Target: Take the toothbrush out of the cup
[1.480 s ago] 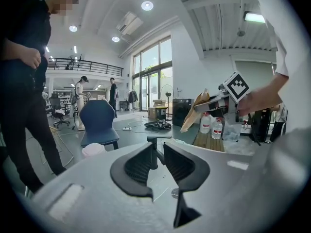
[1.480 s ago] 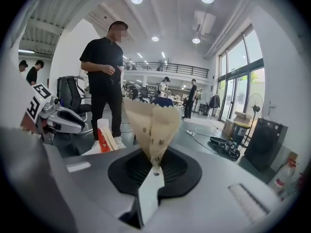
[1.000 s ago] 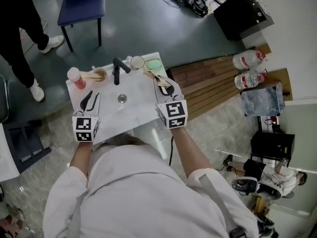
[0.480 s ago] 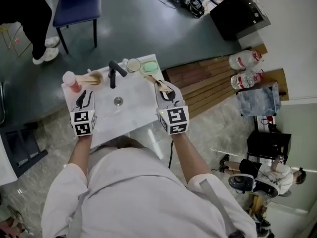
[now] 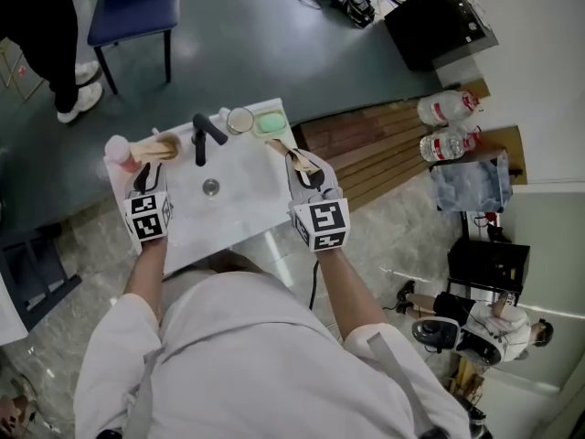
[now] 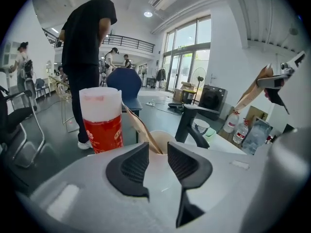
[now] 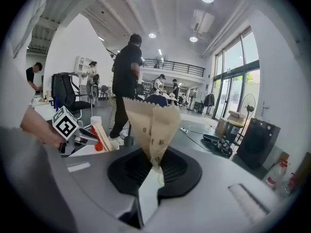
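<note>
Toothbrush [image 6: 137, 125] leans up-left from cup [image 6: 163, 138]. Left hand-held gripper [image 6: 158, 152], open and just widening, has neared it; right hand-held gripper [image 7: 154, 168] clamps paper packet [image 7: 151, 125].

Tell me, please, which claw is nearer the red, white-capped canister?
Left. The left claw is just before the red, white-capped canister; the right claw is across the white sink.

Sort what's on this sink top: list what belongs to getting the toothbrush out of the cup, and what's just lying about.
For the job: paper-wrapped toothbrush; cream cup it stands in.

Lying about or unclear: red cup; black tap; green soap; small round pot; paper packet pinched in the right gripper, contents unseen.
</note>
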`<state>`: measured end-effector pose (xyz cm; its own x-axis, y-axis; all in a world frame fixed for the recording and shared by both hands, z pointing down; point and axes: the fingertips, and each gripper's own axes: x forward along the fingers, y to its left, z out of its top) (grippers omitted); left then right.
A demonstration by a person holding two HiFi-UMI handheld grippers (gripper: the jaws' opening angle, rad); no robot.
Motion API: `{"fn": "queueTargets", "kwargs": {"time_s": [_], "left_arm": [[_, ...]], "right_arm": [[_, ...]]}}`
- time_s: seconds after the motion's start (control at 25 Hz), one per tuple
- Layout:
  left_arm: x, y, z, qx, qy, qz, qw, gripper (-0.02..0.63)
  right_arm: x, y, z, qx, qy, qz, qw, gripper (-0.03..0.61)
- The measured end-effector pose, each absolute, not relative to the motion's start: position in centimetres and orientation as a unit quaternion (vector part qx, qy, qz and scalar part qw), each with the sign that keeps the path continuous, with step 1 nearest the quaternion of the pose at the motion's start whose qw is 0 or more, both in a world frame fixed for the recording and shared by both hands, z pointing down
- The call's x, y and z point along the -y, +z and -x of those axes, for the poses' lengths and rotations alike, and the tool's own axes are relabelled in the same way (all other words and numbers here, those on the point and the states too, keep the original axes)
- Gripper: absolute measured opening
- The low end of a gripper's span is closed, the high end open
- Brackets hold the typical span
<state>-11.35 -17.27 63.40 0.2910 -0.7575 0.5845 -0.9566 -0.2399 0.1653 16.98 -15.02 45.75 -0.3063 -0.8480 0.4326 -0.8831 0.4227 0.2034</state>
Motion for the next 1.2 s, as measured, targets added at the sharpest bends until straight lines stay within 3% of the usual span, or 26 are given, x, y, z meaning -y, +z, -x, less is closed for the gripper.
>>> {"fn": "queueTargets", "kwargs": {"time_s": [0.84,1.12,1.2], "left_arm": [[20.9,65.5,11.2,0.616,0.185,-0.703,0.305,0.213],[21.8,65.6,11.4,0.626,0.179,-0.689,0.319,0.188],[21.9,65.6,11.5,0.63,0.179,-0.685,0.319,0.153]], "right_arm": [[16.3,45.8,-20.2,0.801,0.042,-0.541,0.254,0.025],[16.3,46.1,-21.0,0.799,0.046,-0.541,0.258,0.025],[16.4,46.1,-21.1,0.799,0.048,-0.541,0.259,0.025]]}}
